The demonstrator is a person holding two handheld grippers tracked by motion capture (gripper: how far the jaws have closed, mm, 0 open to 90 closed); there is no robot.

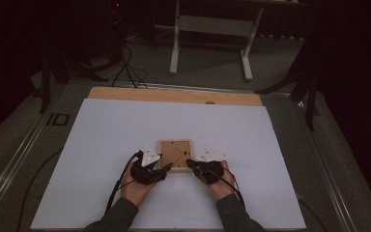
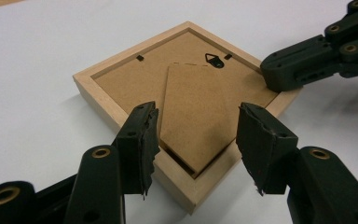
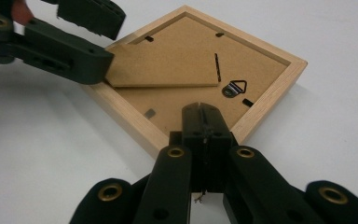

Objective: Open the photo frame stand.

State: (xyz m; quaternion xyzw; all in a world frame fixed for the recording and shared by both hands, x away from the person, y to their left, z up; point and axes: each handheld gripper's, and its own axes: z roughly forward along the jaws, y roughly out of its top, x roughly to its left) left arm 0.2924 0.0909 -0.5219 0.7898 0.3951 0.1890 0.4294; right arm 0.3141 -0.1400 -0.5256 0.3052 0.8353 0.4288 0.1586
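Note:
A small wooden picture frame (image 1: 175,153) lies face down on the white board (image 1: 125,125), its brown backing up. A hardboard stand flap (image 2: 196,116) is lifted a little off the backing, below a metal hanger (image 2: 214,59). My left gripper (image 1: 165,166) is open at the frame's near left corner; in the left gripper view its jaws (image 2: 198,109) stand either side of the flap's tip without pressing it. My right gripper (image 3: 204,112) is shut, with its tip resting on the frame's rim (image 3: 121,112) at the right side (image 1: 191,163).
The board covers a wooden tabletop (image 1: 174,95) whose far edge shows. Black cables trail from both grippers toward the near edge. Beyond the table stand a white desk frame (image 1: 212,29) and dark stands on the floor.

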